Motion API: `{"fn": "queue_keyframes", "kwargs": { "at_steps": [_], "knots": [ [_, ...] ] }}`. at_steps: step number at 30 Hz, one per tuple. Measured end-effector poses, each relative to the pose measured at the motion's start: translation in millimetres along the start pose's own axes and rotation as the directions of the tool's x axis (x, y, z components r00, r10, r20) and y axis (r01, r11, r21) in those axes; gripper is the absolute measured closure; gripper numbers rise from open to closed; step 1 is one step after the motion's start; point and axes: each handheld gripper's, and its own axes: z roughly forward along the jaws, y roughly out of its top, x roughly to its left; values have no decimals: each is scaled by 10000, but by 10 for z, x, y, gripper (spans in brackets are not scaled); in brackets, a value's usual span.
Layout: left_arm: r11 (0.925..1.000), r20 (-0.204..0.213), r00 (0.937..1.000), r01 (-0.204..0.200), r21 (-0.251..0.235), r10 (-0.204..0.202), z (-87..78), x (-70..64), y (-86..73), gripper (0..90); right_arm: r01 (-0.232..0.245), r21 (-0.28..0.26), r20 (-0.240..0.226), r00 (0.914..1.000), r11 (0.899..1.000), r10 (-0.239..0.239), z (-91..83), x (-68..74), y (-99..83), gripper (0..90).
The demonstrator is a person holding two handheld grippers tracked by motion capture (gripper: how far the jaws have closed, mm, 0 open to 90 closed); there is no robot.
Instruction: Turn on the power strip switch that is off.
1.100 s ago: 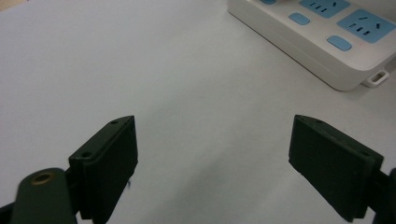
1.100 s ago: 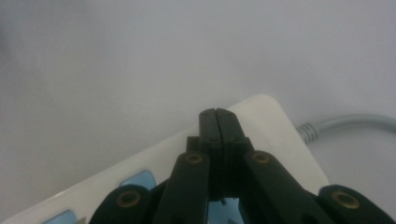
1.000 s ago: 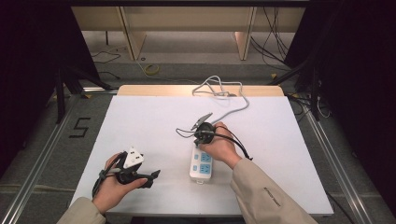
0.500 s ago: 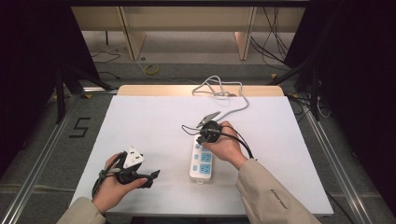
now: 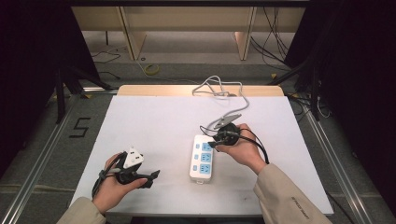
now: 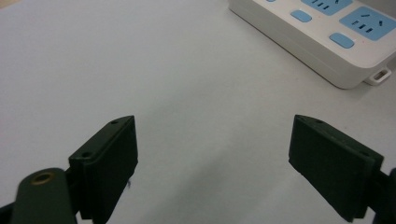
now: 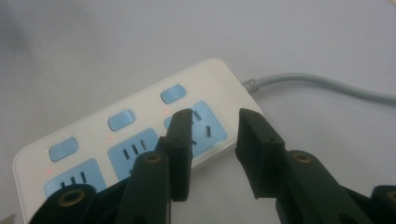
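While the person's right hand (image 5: 243,148) hangs over the far end of a white power strip (image 5: 202,158) on the white counter (image 5: 154,121), the right tongs (image 7: 212,156) stand with their jaws a little apart and hold nothing. Seen from the right gripper view, those jaws sit above the strip's socket nearest the cord, one over the blue socket face and the other just off the strip's edge. The strip carries three blue sockets and three blue switches, and its grey cord (image 5: 224,91) runs from the far end of the strip toward the counter's far edge. Well to the left of the strip, the left hand (image 5: 114,179) rests on the counter. The left tongs (image 6: 212,158) gape wide and empty, pointing toward the strip's near end.
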Motion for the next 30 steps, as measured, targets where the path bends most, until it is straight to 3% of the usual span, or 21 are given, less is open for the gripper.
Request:
{"fn": "queue_keyframes", "kwargs": {
  "at_steps": [18, 30],
  "knots": [
    [10000, -35, 10000, 79, -18, -79, -4, 4, -8, 152, -843, -924, 184, 9961, 9921, 864, -378, -143, -416, 518],
    [9999, -43, 9999, 104, -22, -104, -9, 1, -9, 152, -1412, -1744, 346, 9882, 9745, 1493, -582, -190, -743, 412]
  ]
}}
